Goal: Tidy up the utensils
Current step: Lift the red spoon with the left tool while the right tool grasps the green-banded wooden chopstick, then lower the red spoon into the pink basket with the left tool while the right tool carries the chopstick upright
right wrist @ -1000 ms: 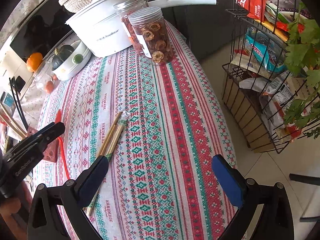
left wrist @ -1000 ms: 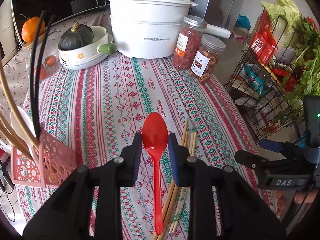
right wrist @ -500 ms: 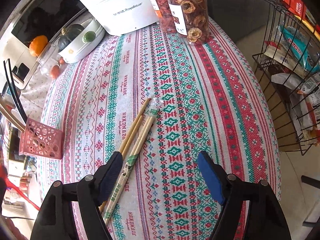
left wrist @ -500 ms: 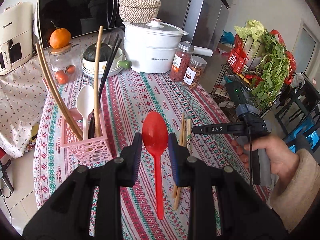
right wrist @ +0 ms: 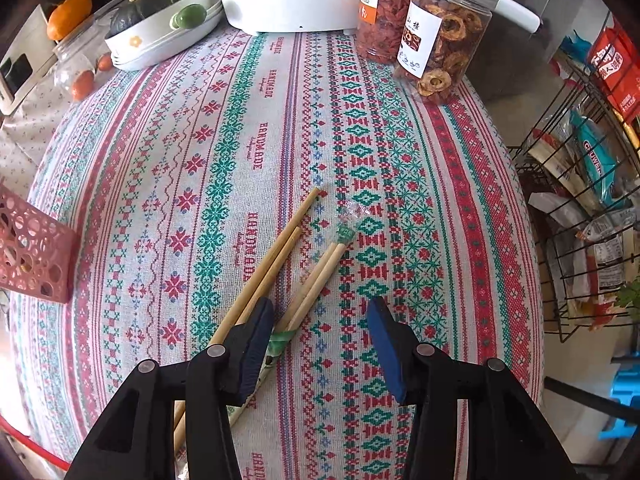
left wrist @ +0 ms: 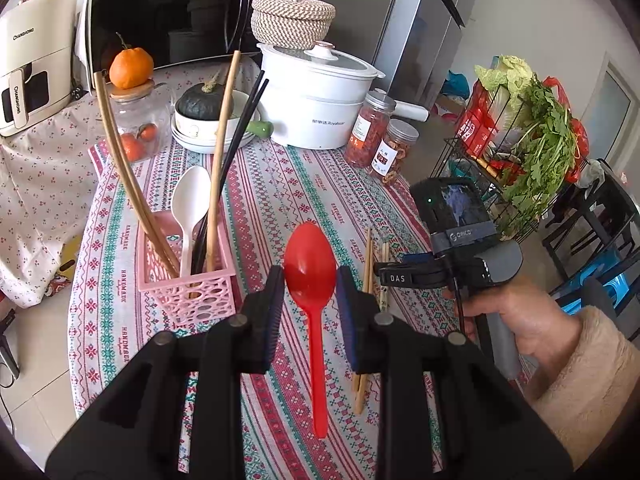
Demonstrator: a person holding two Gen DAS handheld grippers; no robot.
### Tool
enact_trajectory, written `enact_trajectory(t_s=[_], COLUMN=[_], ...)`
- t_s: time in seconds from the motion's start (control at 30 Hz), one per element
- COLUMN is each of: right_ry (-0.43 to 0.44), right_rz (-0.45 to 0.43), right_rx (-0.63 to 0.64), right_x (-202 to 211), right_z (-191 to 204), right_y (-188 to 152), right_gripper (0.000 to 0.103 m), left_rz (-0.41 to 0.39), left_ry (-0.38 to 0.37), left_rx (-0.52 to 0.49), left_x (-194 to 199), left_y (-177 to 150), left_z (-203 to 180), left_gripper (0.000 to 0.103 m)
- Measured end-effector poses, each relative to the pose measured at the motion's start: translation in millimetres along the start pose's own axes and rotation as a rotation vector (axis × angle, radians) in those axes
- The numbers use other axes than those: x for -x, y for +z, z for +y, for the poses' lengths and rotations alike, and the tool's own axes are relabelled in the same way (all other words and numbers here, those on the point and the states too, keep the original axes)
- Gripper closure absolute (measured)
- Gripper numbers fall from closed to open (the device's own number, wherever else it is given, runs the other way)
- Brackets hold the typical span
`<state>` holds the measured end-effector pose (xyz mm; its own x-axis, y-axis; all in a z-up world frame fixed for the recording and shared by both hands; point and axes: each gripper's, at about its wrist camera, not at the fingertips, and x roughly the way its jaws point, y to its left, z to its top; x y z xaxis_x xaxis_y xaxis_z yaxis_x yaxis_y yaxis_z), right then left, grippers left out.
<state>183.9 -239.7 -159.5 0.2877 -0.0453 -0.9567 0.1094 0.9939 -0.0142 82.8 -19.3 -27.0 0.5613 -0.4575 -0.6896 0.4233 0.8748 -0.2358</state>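
The left gripper (left wrist: 310,280) holds a bright red plastic spoon (left wrist: 311,276) by the sides of its bowl, the two blue pads pressed on it, so the thin handle hangs free toward the bottom of the frame, above the patterned red and green tablecloth (left wrist: 276,184). I judge that the spoon is held like this so that the handle can go first into the pink perforated plastic basket (left wrist: 188,284), which stands at the left of the centre in the left wrist view.

This basket already contains a white plastic spoon (left wrist: 190,200), black chopsticks (left wrist: 240,128) and long bamboo chopsticks (left wrist: 222,148), all leaning outward. These tall pieces may stand in the way when the red spoon comes down, so a free gap must be chosen, probably at the near right corner.

The right gripper (right wrist: 320,332) is wide open and holds nothing. It hovers low over two pairs of chopsticks on the cloth: plain bamboo chopsticks (right wrist: 276,256) under its left finger, and paper-wrapped disposable chopsticks (right wrist: 320,280) between the fingers. It seems ready to take these.

Farther away, at the top of both frames, are a white electric pot (left wrist: 320,108), two clear jars of dried fruit (right wrist: 444,40) and a white bowl with a dark green pumpkin (left wrist: 204,100); they are well apart from the work.
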Motion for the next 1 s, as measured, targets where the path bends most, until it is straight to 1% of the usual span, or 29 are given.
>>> enact_trajectory(t_s=[0.03,0.07,0.1,0.13,0.23,0.33,0.4,0.47,0.6,0.7,0.83,0.93,1.0], right_ry=[-0.001,0.003,0.01,0.02,0.055,0.128,0.193,0.217,0.267,0.293,0.332,0.362,0.382], right_rz=[0.0,0.001,0.002,0.0,-0.008,-0.02,-0.029,-0.056,-0.152,-0.235,-0.357,-0.444,-0.485], right_rx=[0.002,0.002,0.003,0.008,0.017,-0.004,-0.033,-0.043,-0.027,-0.006,0.006,0.014,0.016], right_x=[1,1,2,3,5,7,9,16,43,67,104,127,139], right_z=[1,2,2,2,1,-6,-15,-21,-26,-28,-26,-16,-14], right_y=[-1,-2,-3,-4,-9,-11,-14,-16,-17,-20,-29,-29,-31], right_gripper=[0.056,0.06,0.066,0.075,0.091,0.095,0.097,0.098,0.098,0.098,0.098,0.098,0.098], left_rz=[0.002,0.004,0.007,0.009,0.013,0.012,0.008,-0.001,-0.033,-0.073,-0.149,-0.219,-0.27], left_ry=[0.001,0.001,0.001,0.002,0.001,0.002,0.002,0.001,0.002,0.005,0.018,0.047,0.07], left_rx=[0.001,0.003,0.004,0.004,0.008,0.009,0.009,0.009,0.015,0.026,0.04,0.036,0.037], left_x=[0,0,0,0,0,0,2,5,15,26,44,58,67], left_y=[-1,-2,-3,-3,-5,-6,-6,-6,-5,0,9,16,20], left_z=[1,1,1,2,3,4,4,3,5,7,10,12,15], left_gripper=[0.075,0.075,0.075,0.075,0.075,0.075,0.075,0.075,0.075,0.075,0.075,0.075,0.075])
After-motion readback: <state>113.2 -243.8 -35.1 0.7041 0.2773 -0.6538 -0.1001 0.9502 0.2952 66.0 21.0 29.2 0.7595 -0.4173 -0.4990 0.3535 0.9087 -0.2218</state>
